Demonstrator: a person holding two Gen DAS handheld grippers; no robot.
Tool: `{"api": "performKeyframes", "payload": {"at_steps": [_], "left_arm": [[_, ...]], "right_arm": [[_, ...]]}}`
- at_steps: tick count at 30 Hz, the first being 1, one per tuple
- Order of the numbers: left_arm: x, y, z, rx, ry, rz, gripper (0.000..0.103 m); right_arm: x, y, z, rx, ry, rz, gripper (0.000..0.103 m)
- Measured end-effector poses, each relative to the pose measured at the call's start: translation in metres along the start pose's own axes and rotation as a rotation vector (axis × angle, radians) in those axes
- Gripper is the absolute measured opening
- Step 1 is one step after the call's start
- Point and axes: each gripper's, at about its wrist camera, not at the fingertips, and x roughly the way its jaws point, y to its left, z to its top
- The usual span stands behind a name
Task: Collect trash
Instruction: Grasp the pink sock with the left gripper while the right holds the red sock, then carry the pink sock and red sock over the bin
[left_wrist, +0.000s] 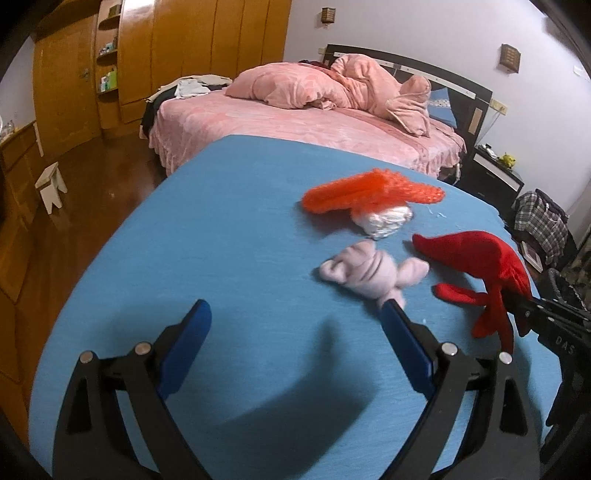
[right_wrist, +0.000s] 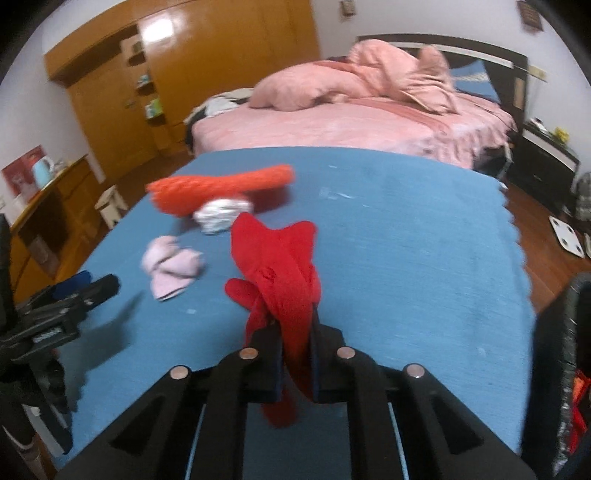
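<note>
the right tool is clamped narrow on a limp red fabric piece, which bunches between its black fingers at lower centre of the right wrist view and trails down behind them. the left tool stands wide and holds nothing, hovering over the blue cloth-covered surface at the bottom of the left wrist view. three things are left on the surface: an orange foam net sleeve right of centre, resting on a crumpled white wad, and a pale pink crumpled cloth just beyond the left tool's right finger. the collecting looks barely begun: one piece gripped but not yet dropped anywhere, three to go. a dark bin rim shows at the right edge.
</note>
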Motion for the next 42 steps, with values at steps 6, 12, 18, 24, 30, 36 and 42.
{"api": "performKeyframes", "payload": {"at_steps": [6, 12, 18, 24, 30, 36, 42], "left_arm": [[0.003, -0.016, 0.0, 0.022, 0.001, -0.018, 0.09], [0.005, -0.019, 0.002, 0.023, 0.001, -0.02, 0.09], [0.013, -0.028, 0.008, 0.037, 0.01, -0.017, 0.09], [0.023, -0.033, 0.011, 0.041, 0.028, -0.019, 0.09], [0.036, -0.046, 0.018, 0.061, 0.045, -0.033, 0.09], [0.057, -0.059, 0.021, 0.086, 0.11, -0.061, 0.066], [0.054, -0.063, 0.018, 0.1, 0.095, -0.086, 0.04]], "right_arm": [[-0.001, -0.013, 0.003, 0.018, 0.012, 0.003, 0.039], [-0.006, -0.004, 0.011, -0.025, -0.044, 0.0, 0.078], [0.014, -0.01, 0.017, -0.015, -0.009, -0.011, 0.068], [0.028, -0.017, 0.009, 0.0, 0.043, 0.002, 0.039], [0.025, -0.021, 0.007, 0.015, 0.037, 0.01, 0.018], [0.013, -0.026, 0.005, 0.021, 0.024, 0.017, 0.018], [0.009, -0.03, 0.009, 0.031, 0.027, 0.028, 0.018]]}}
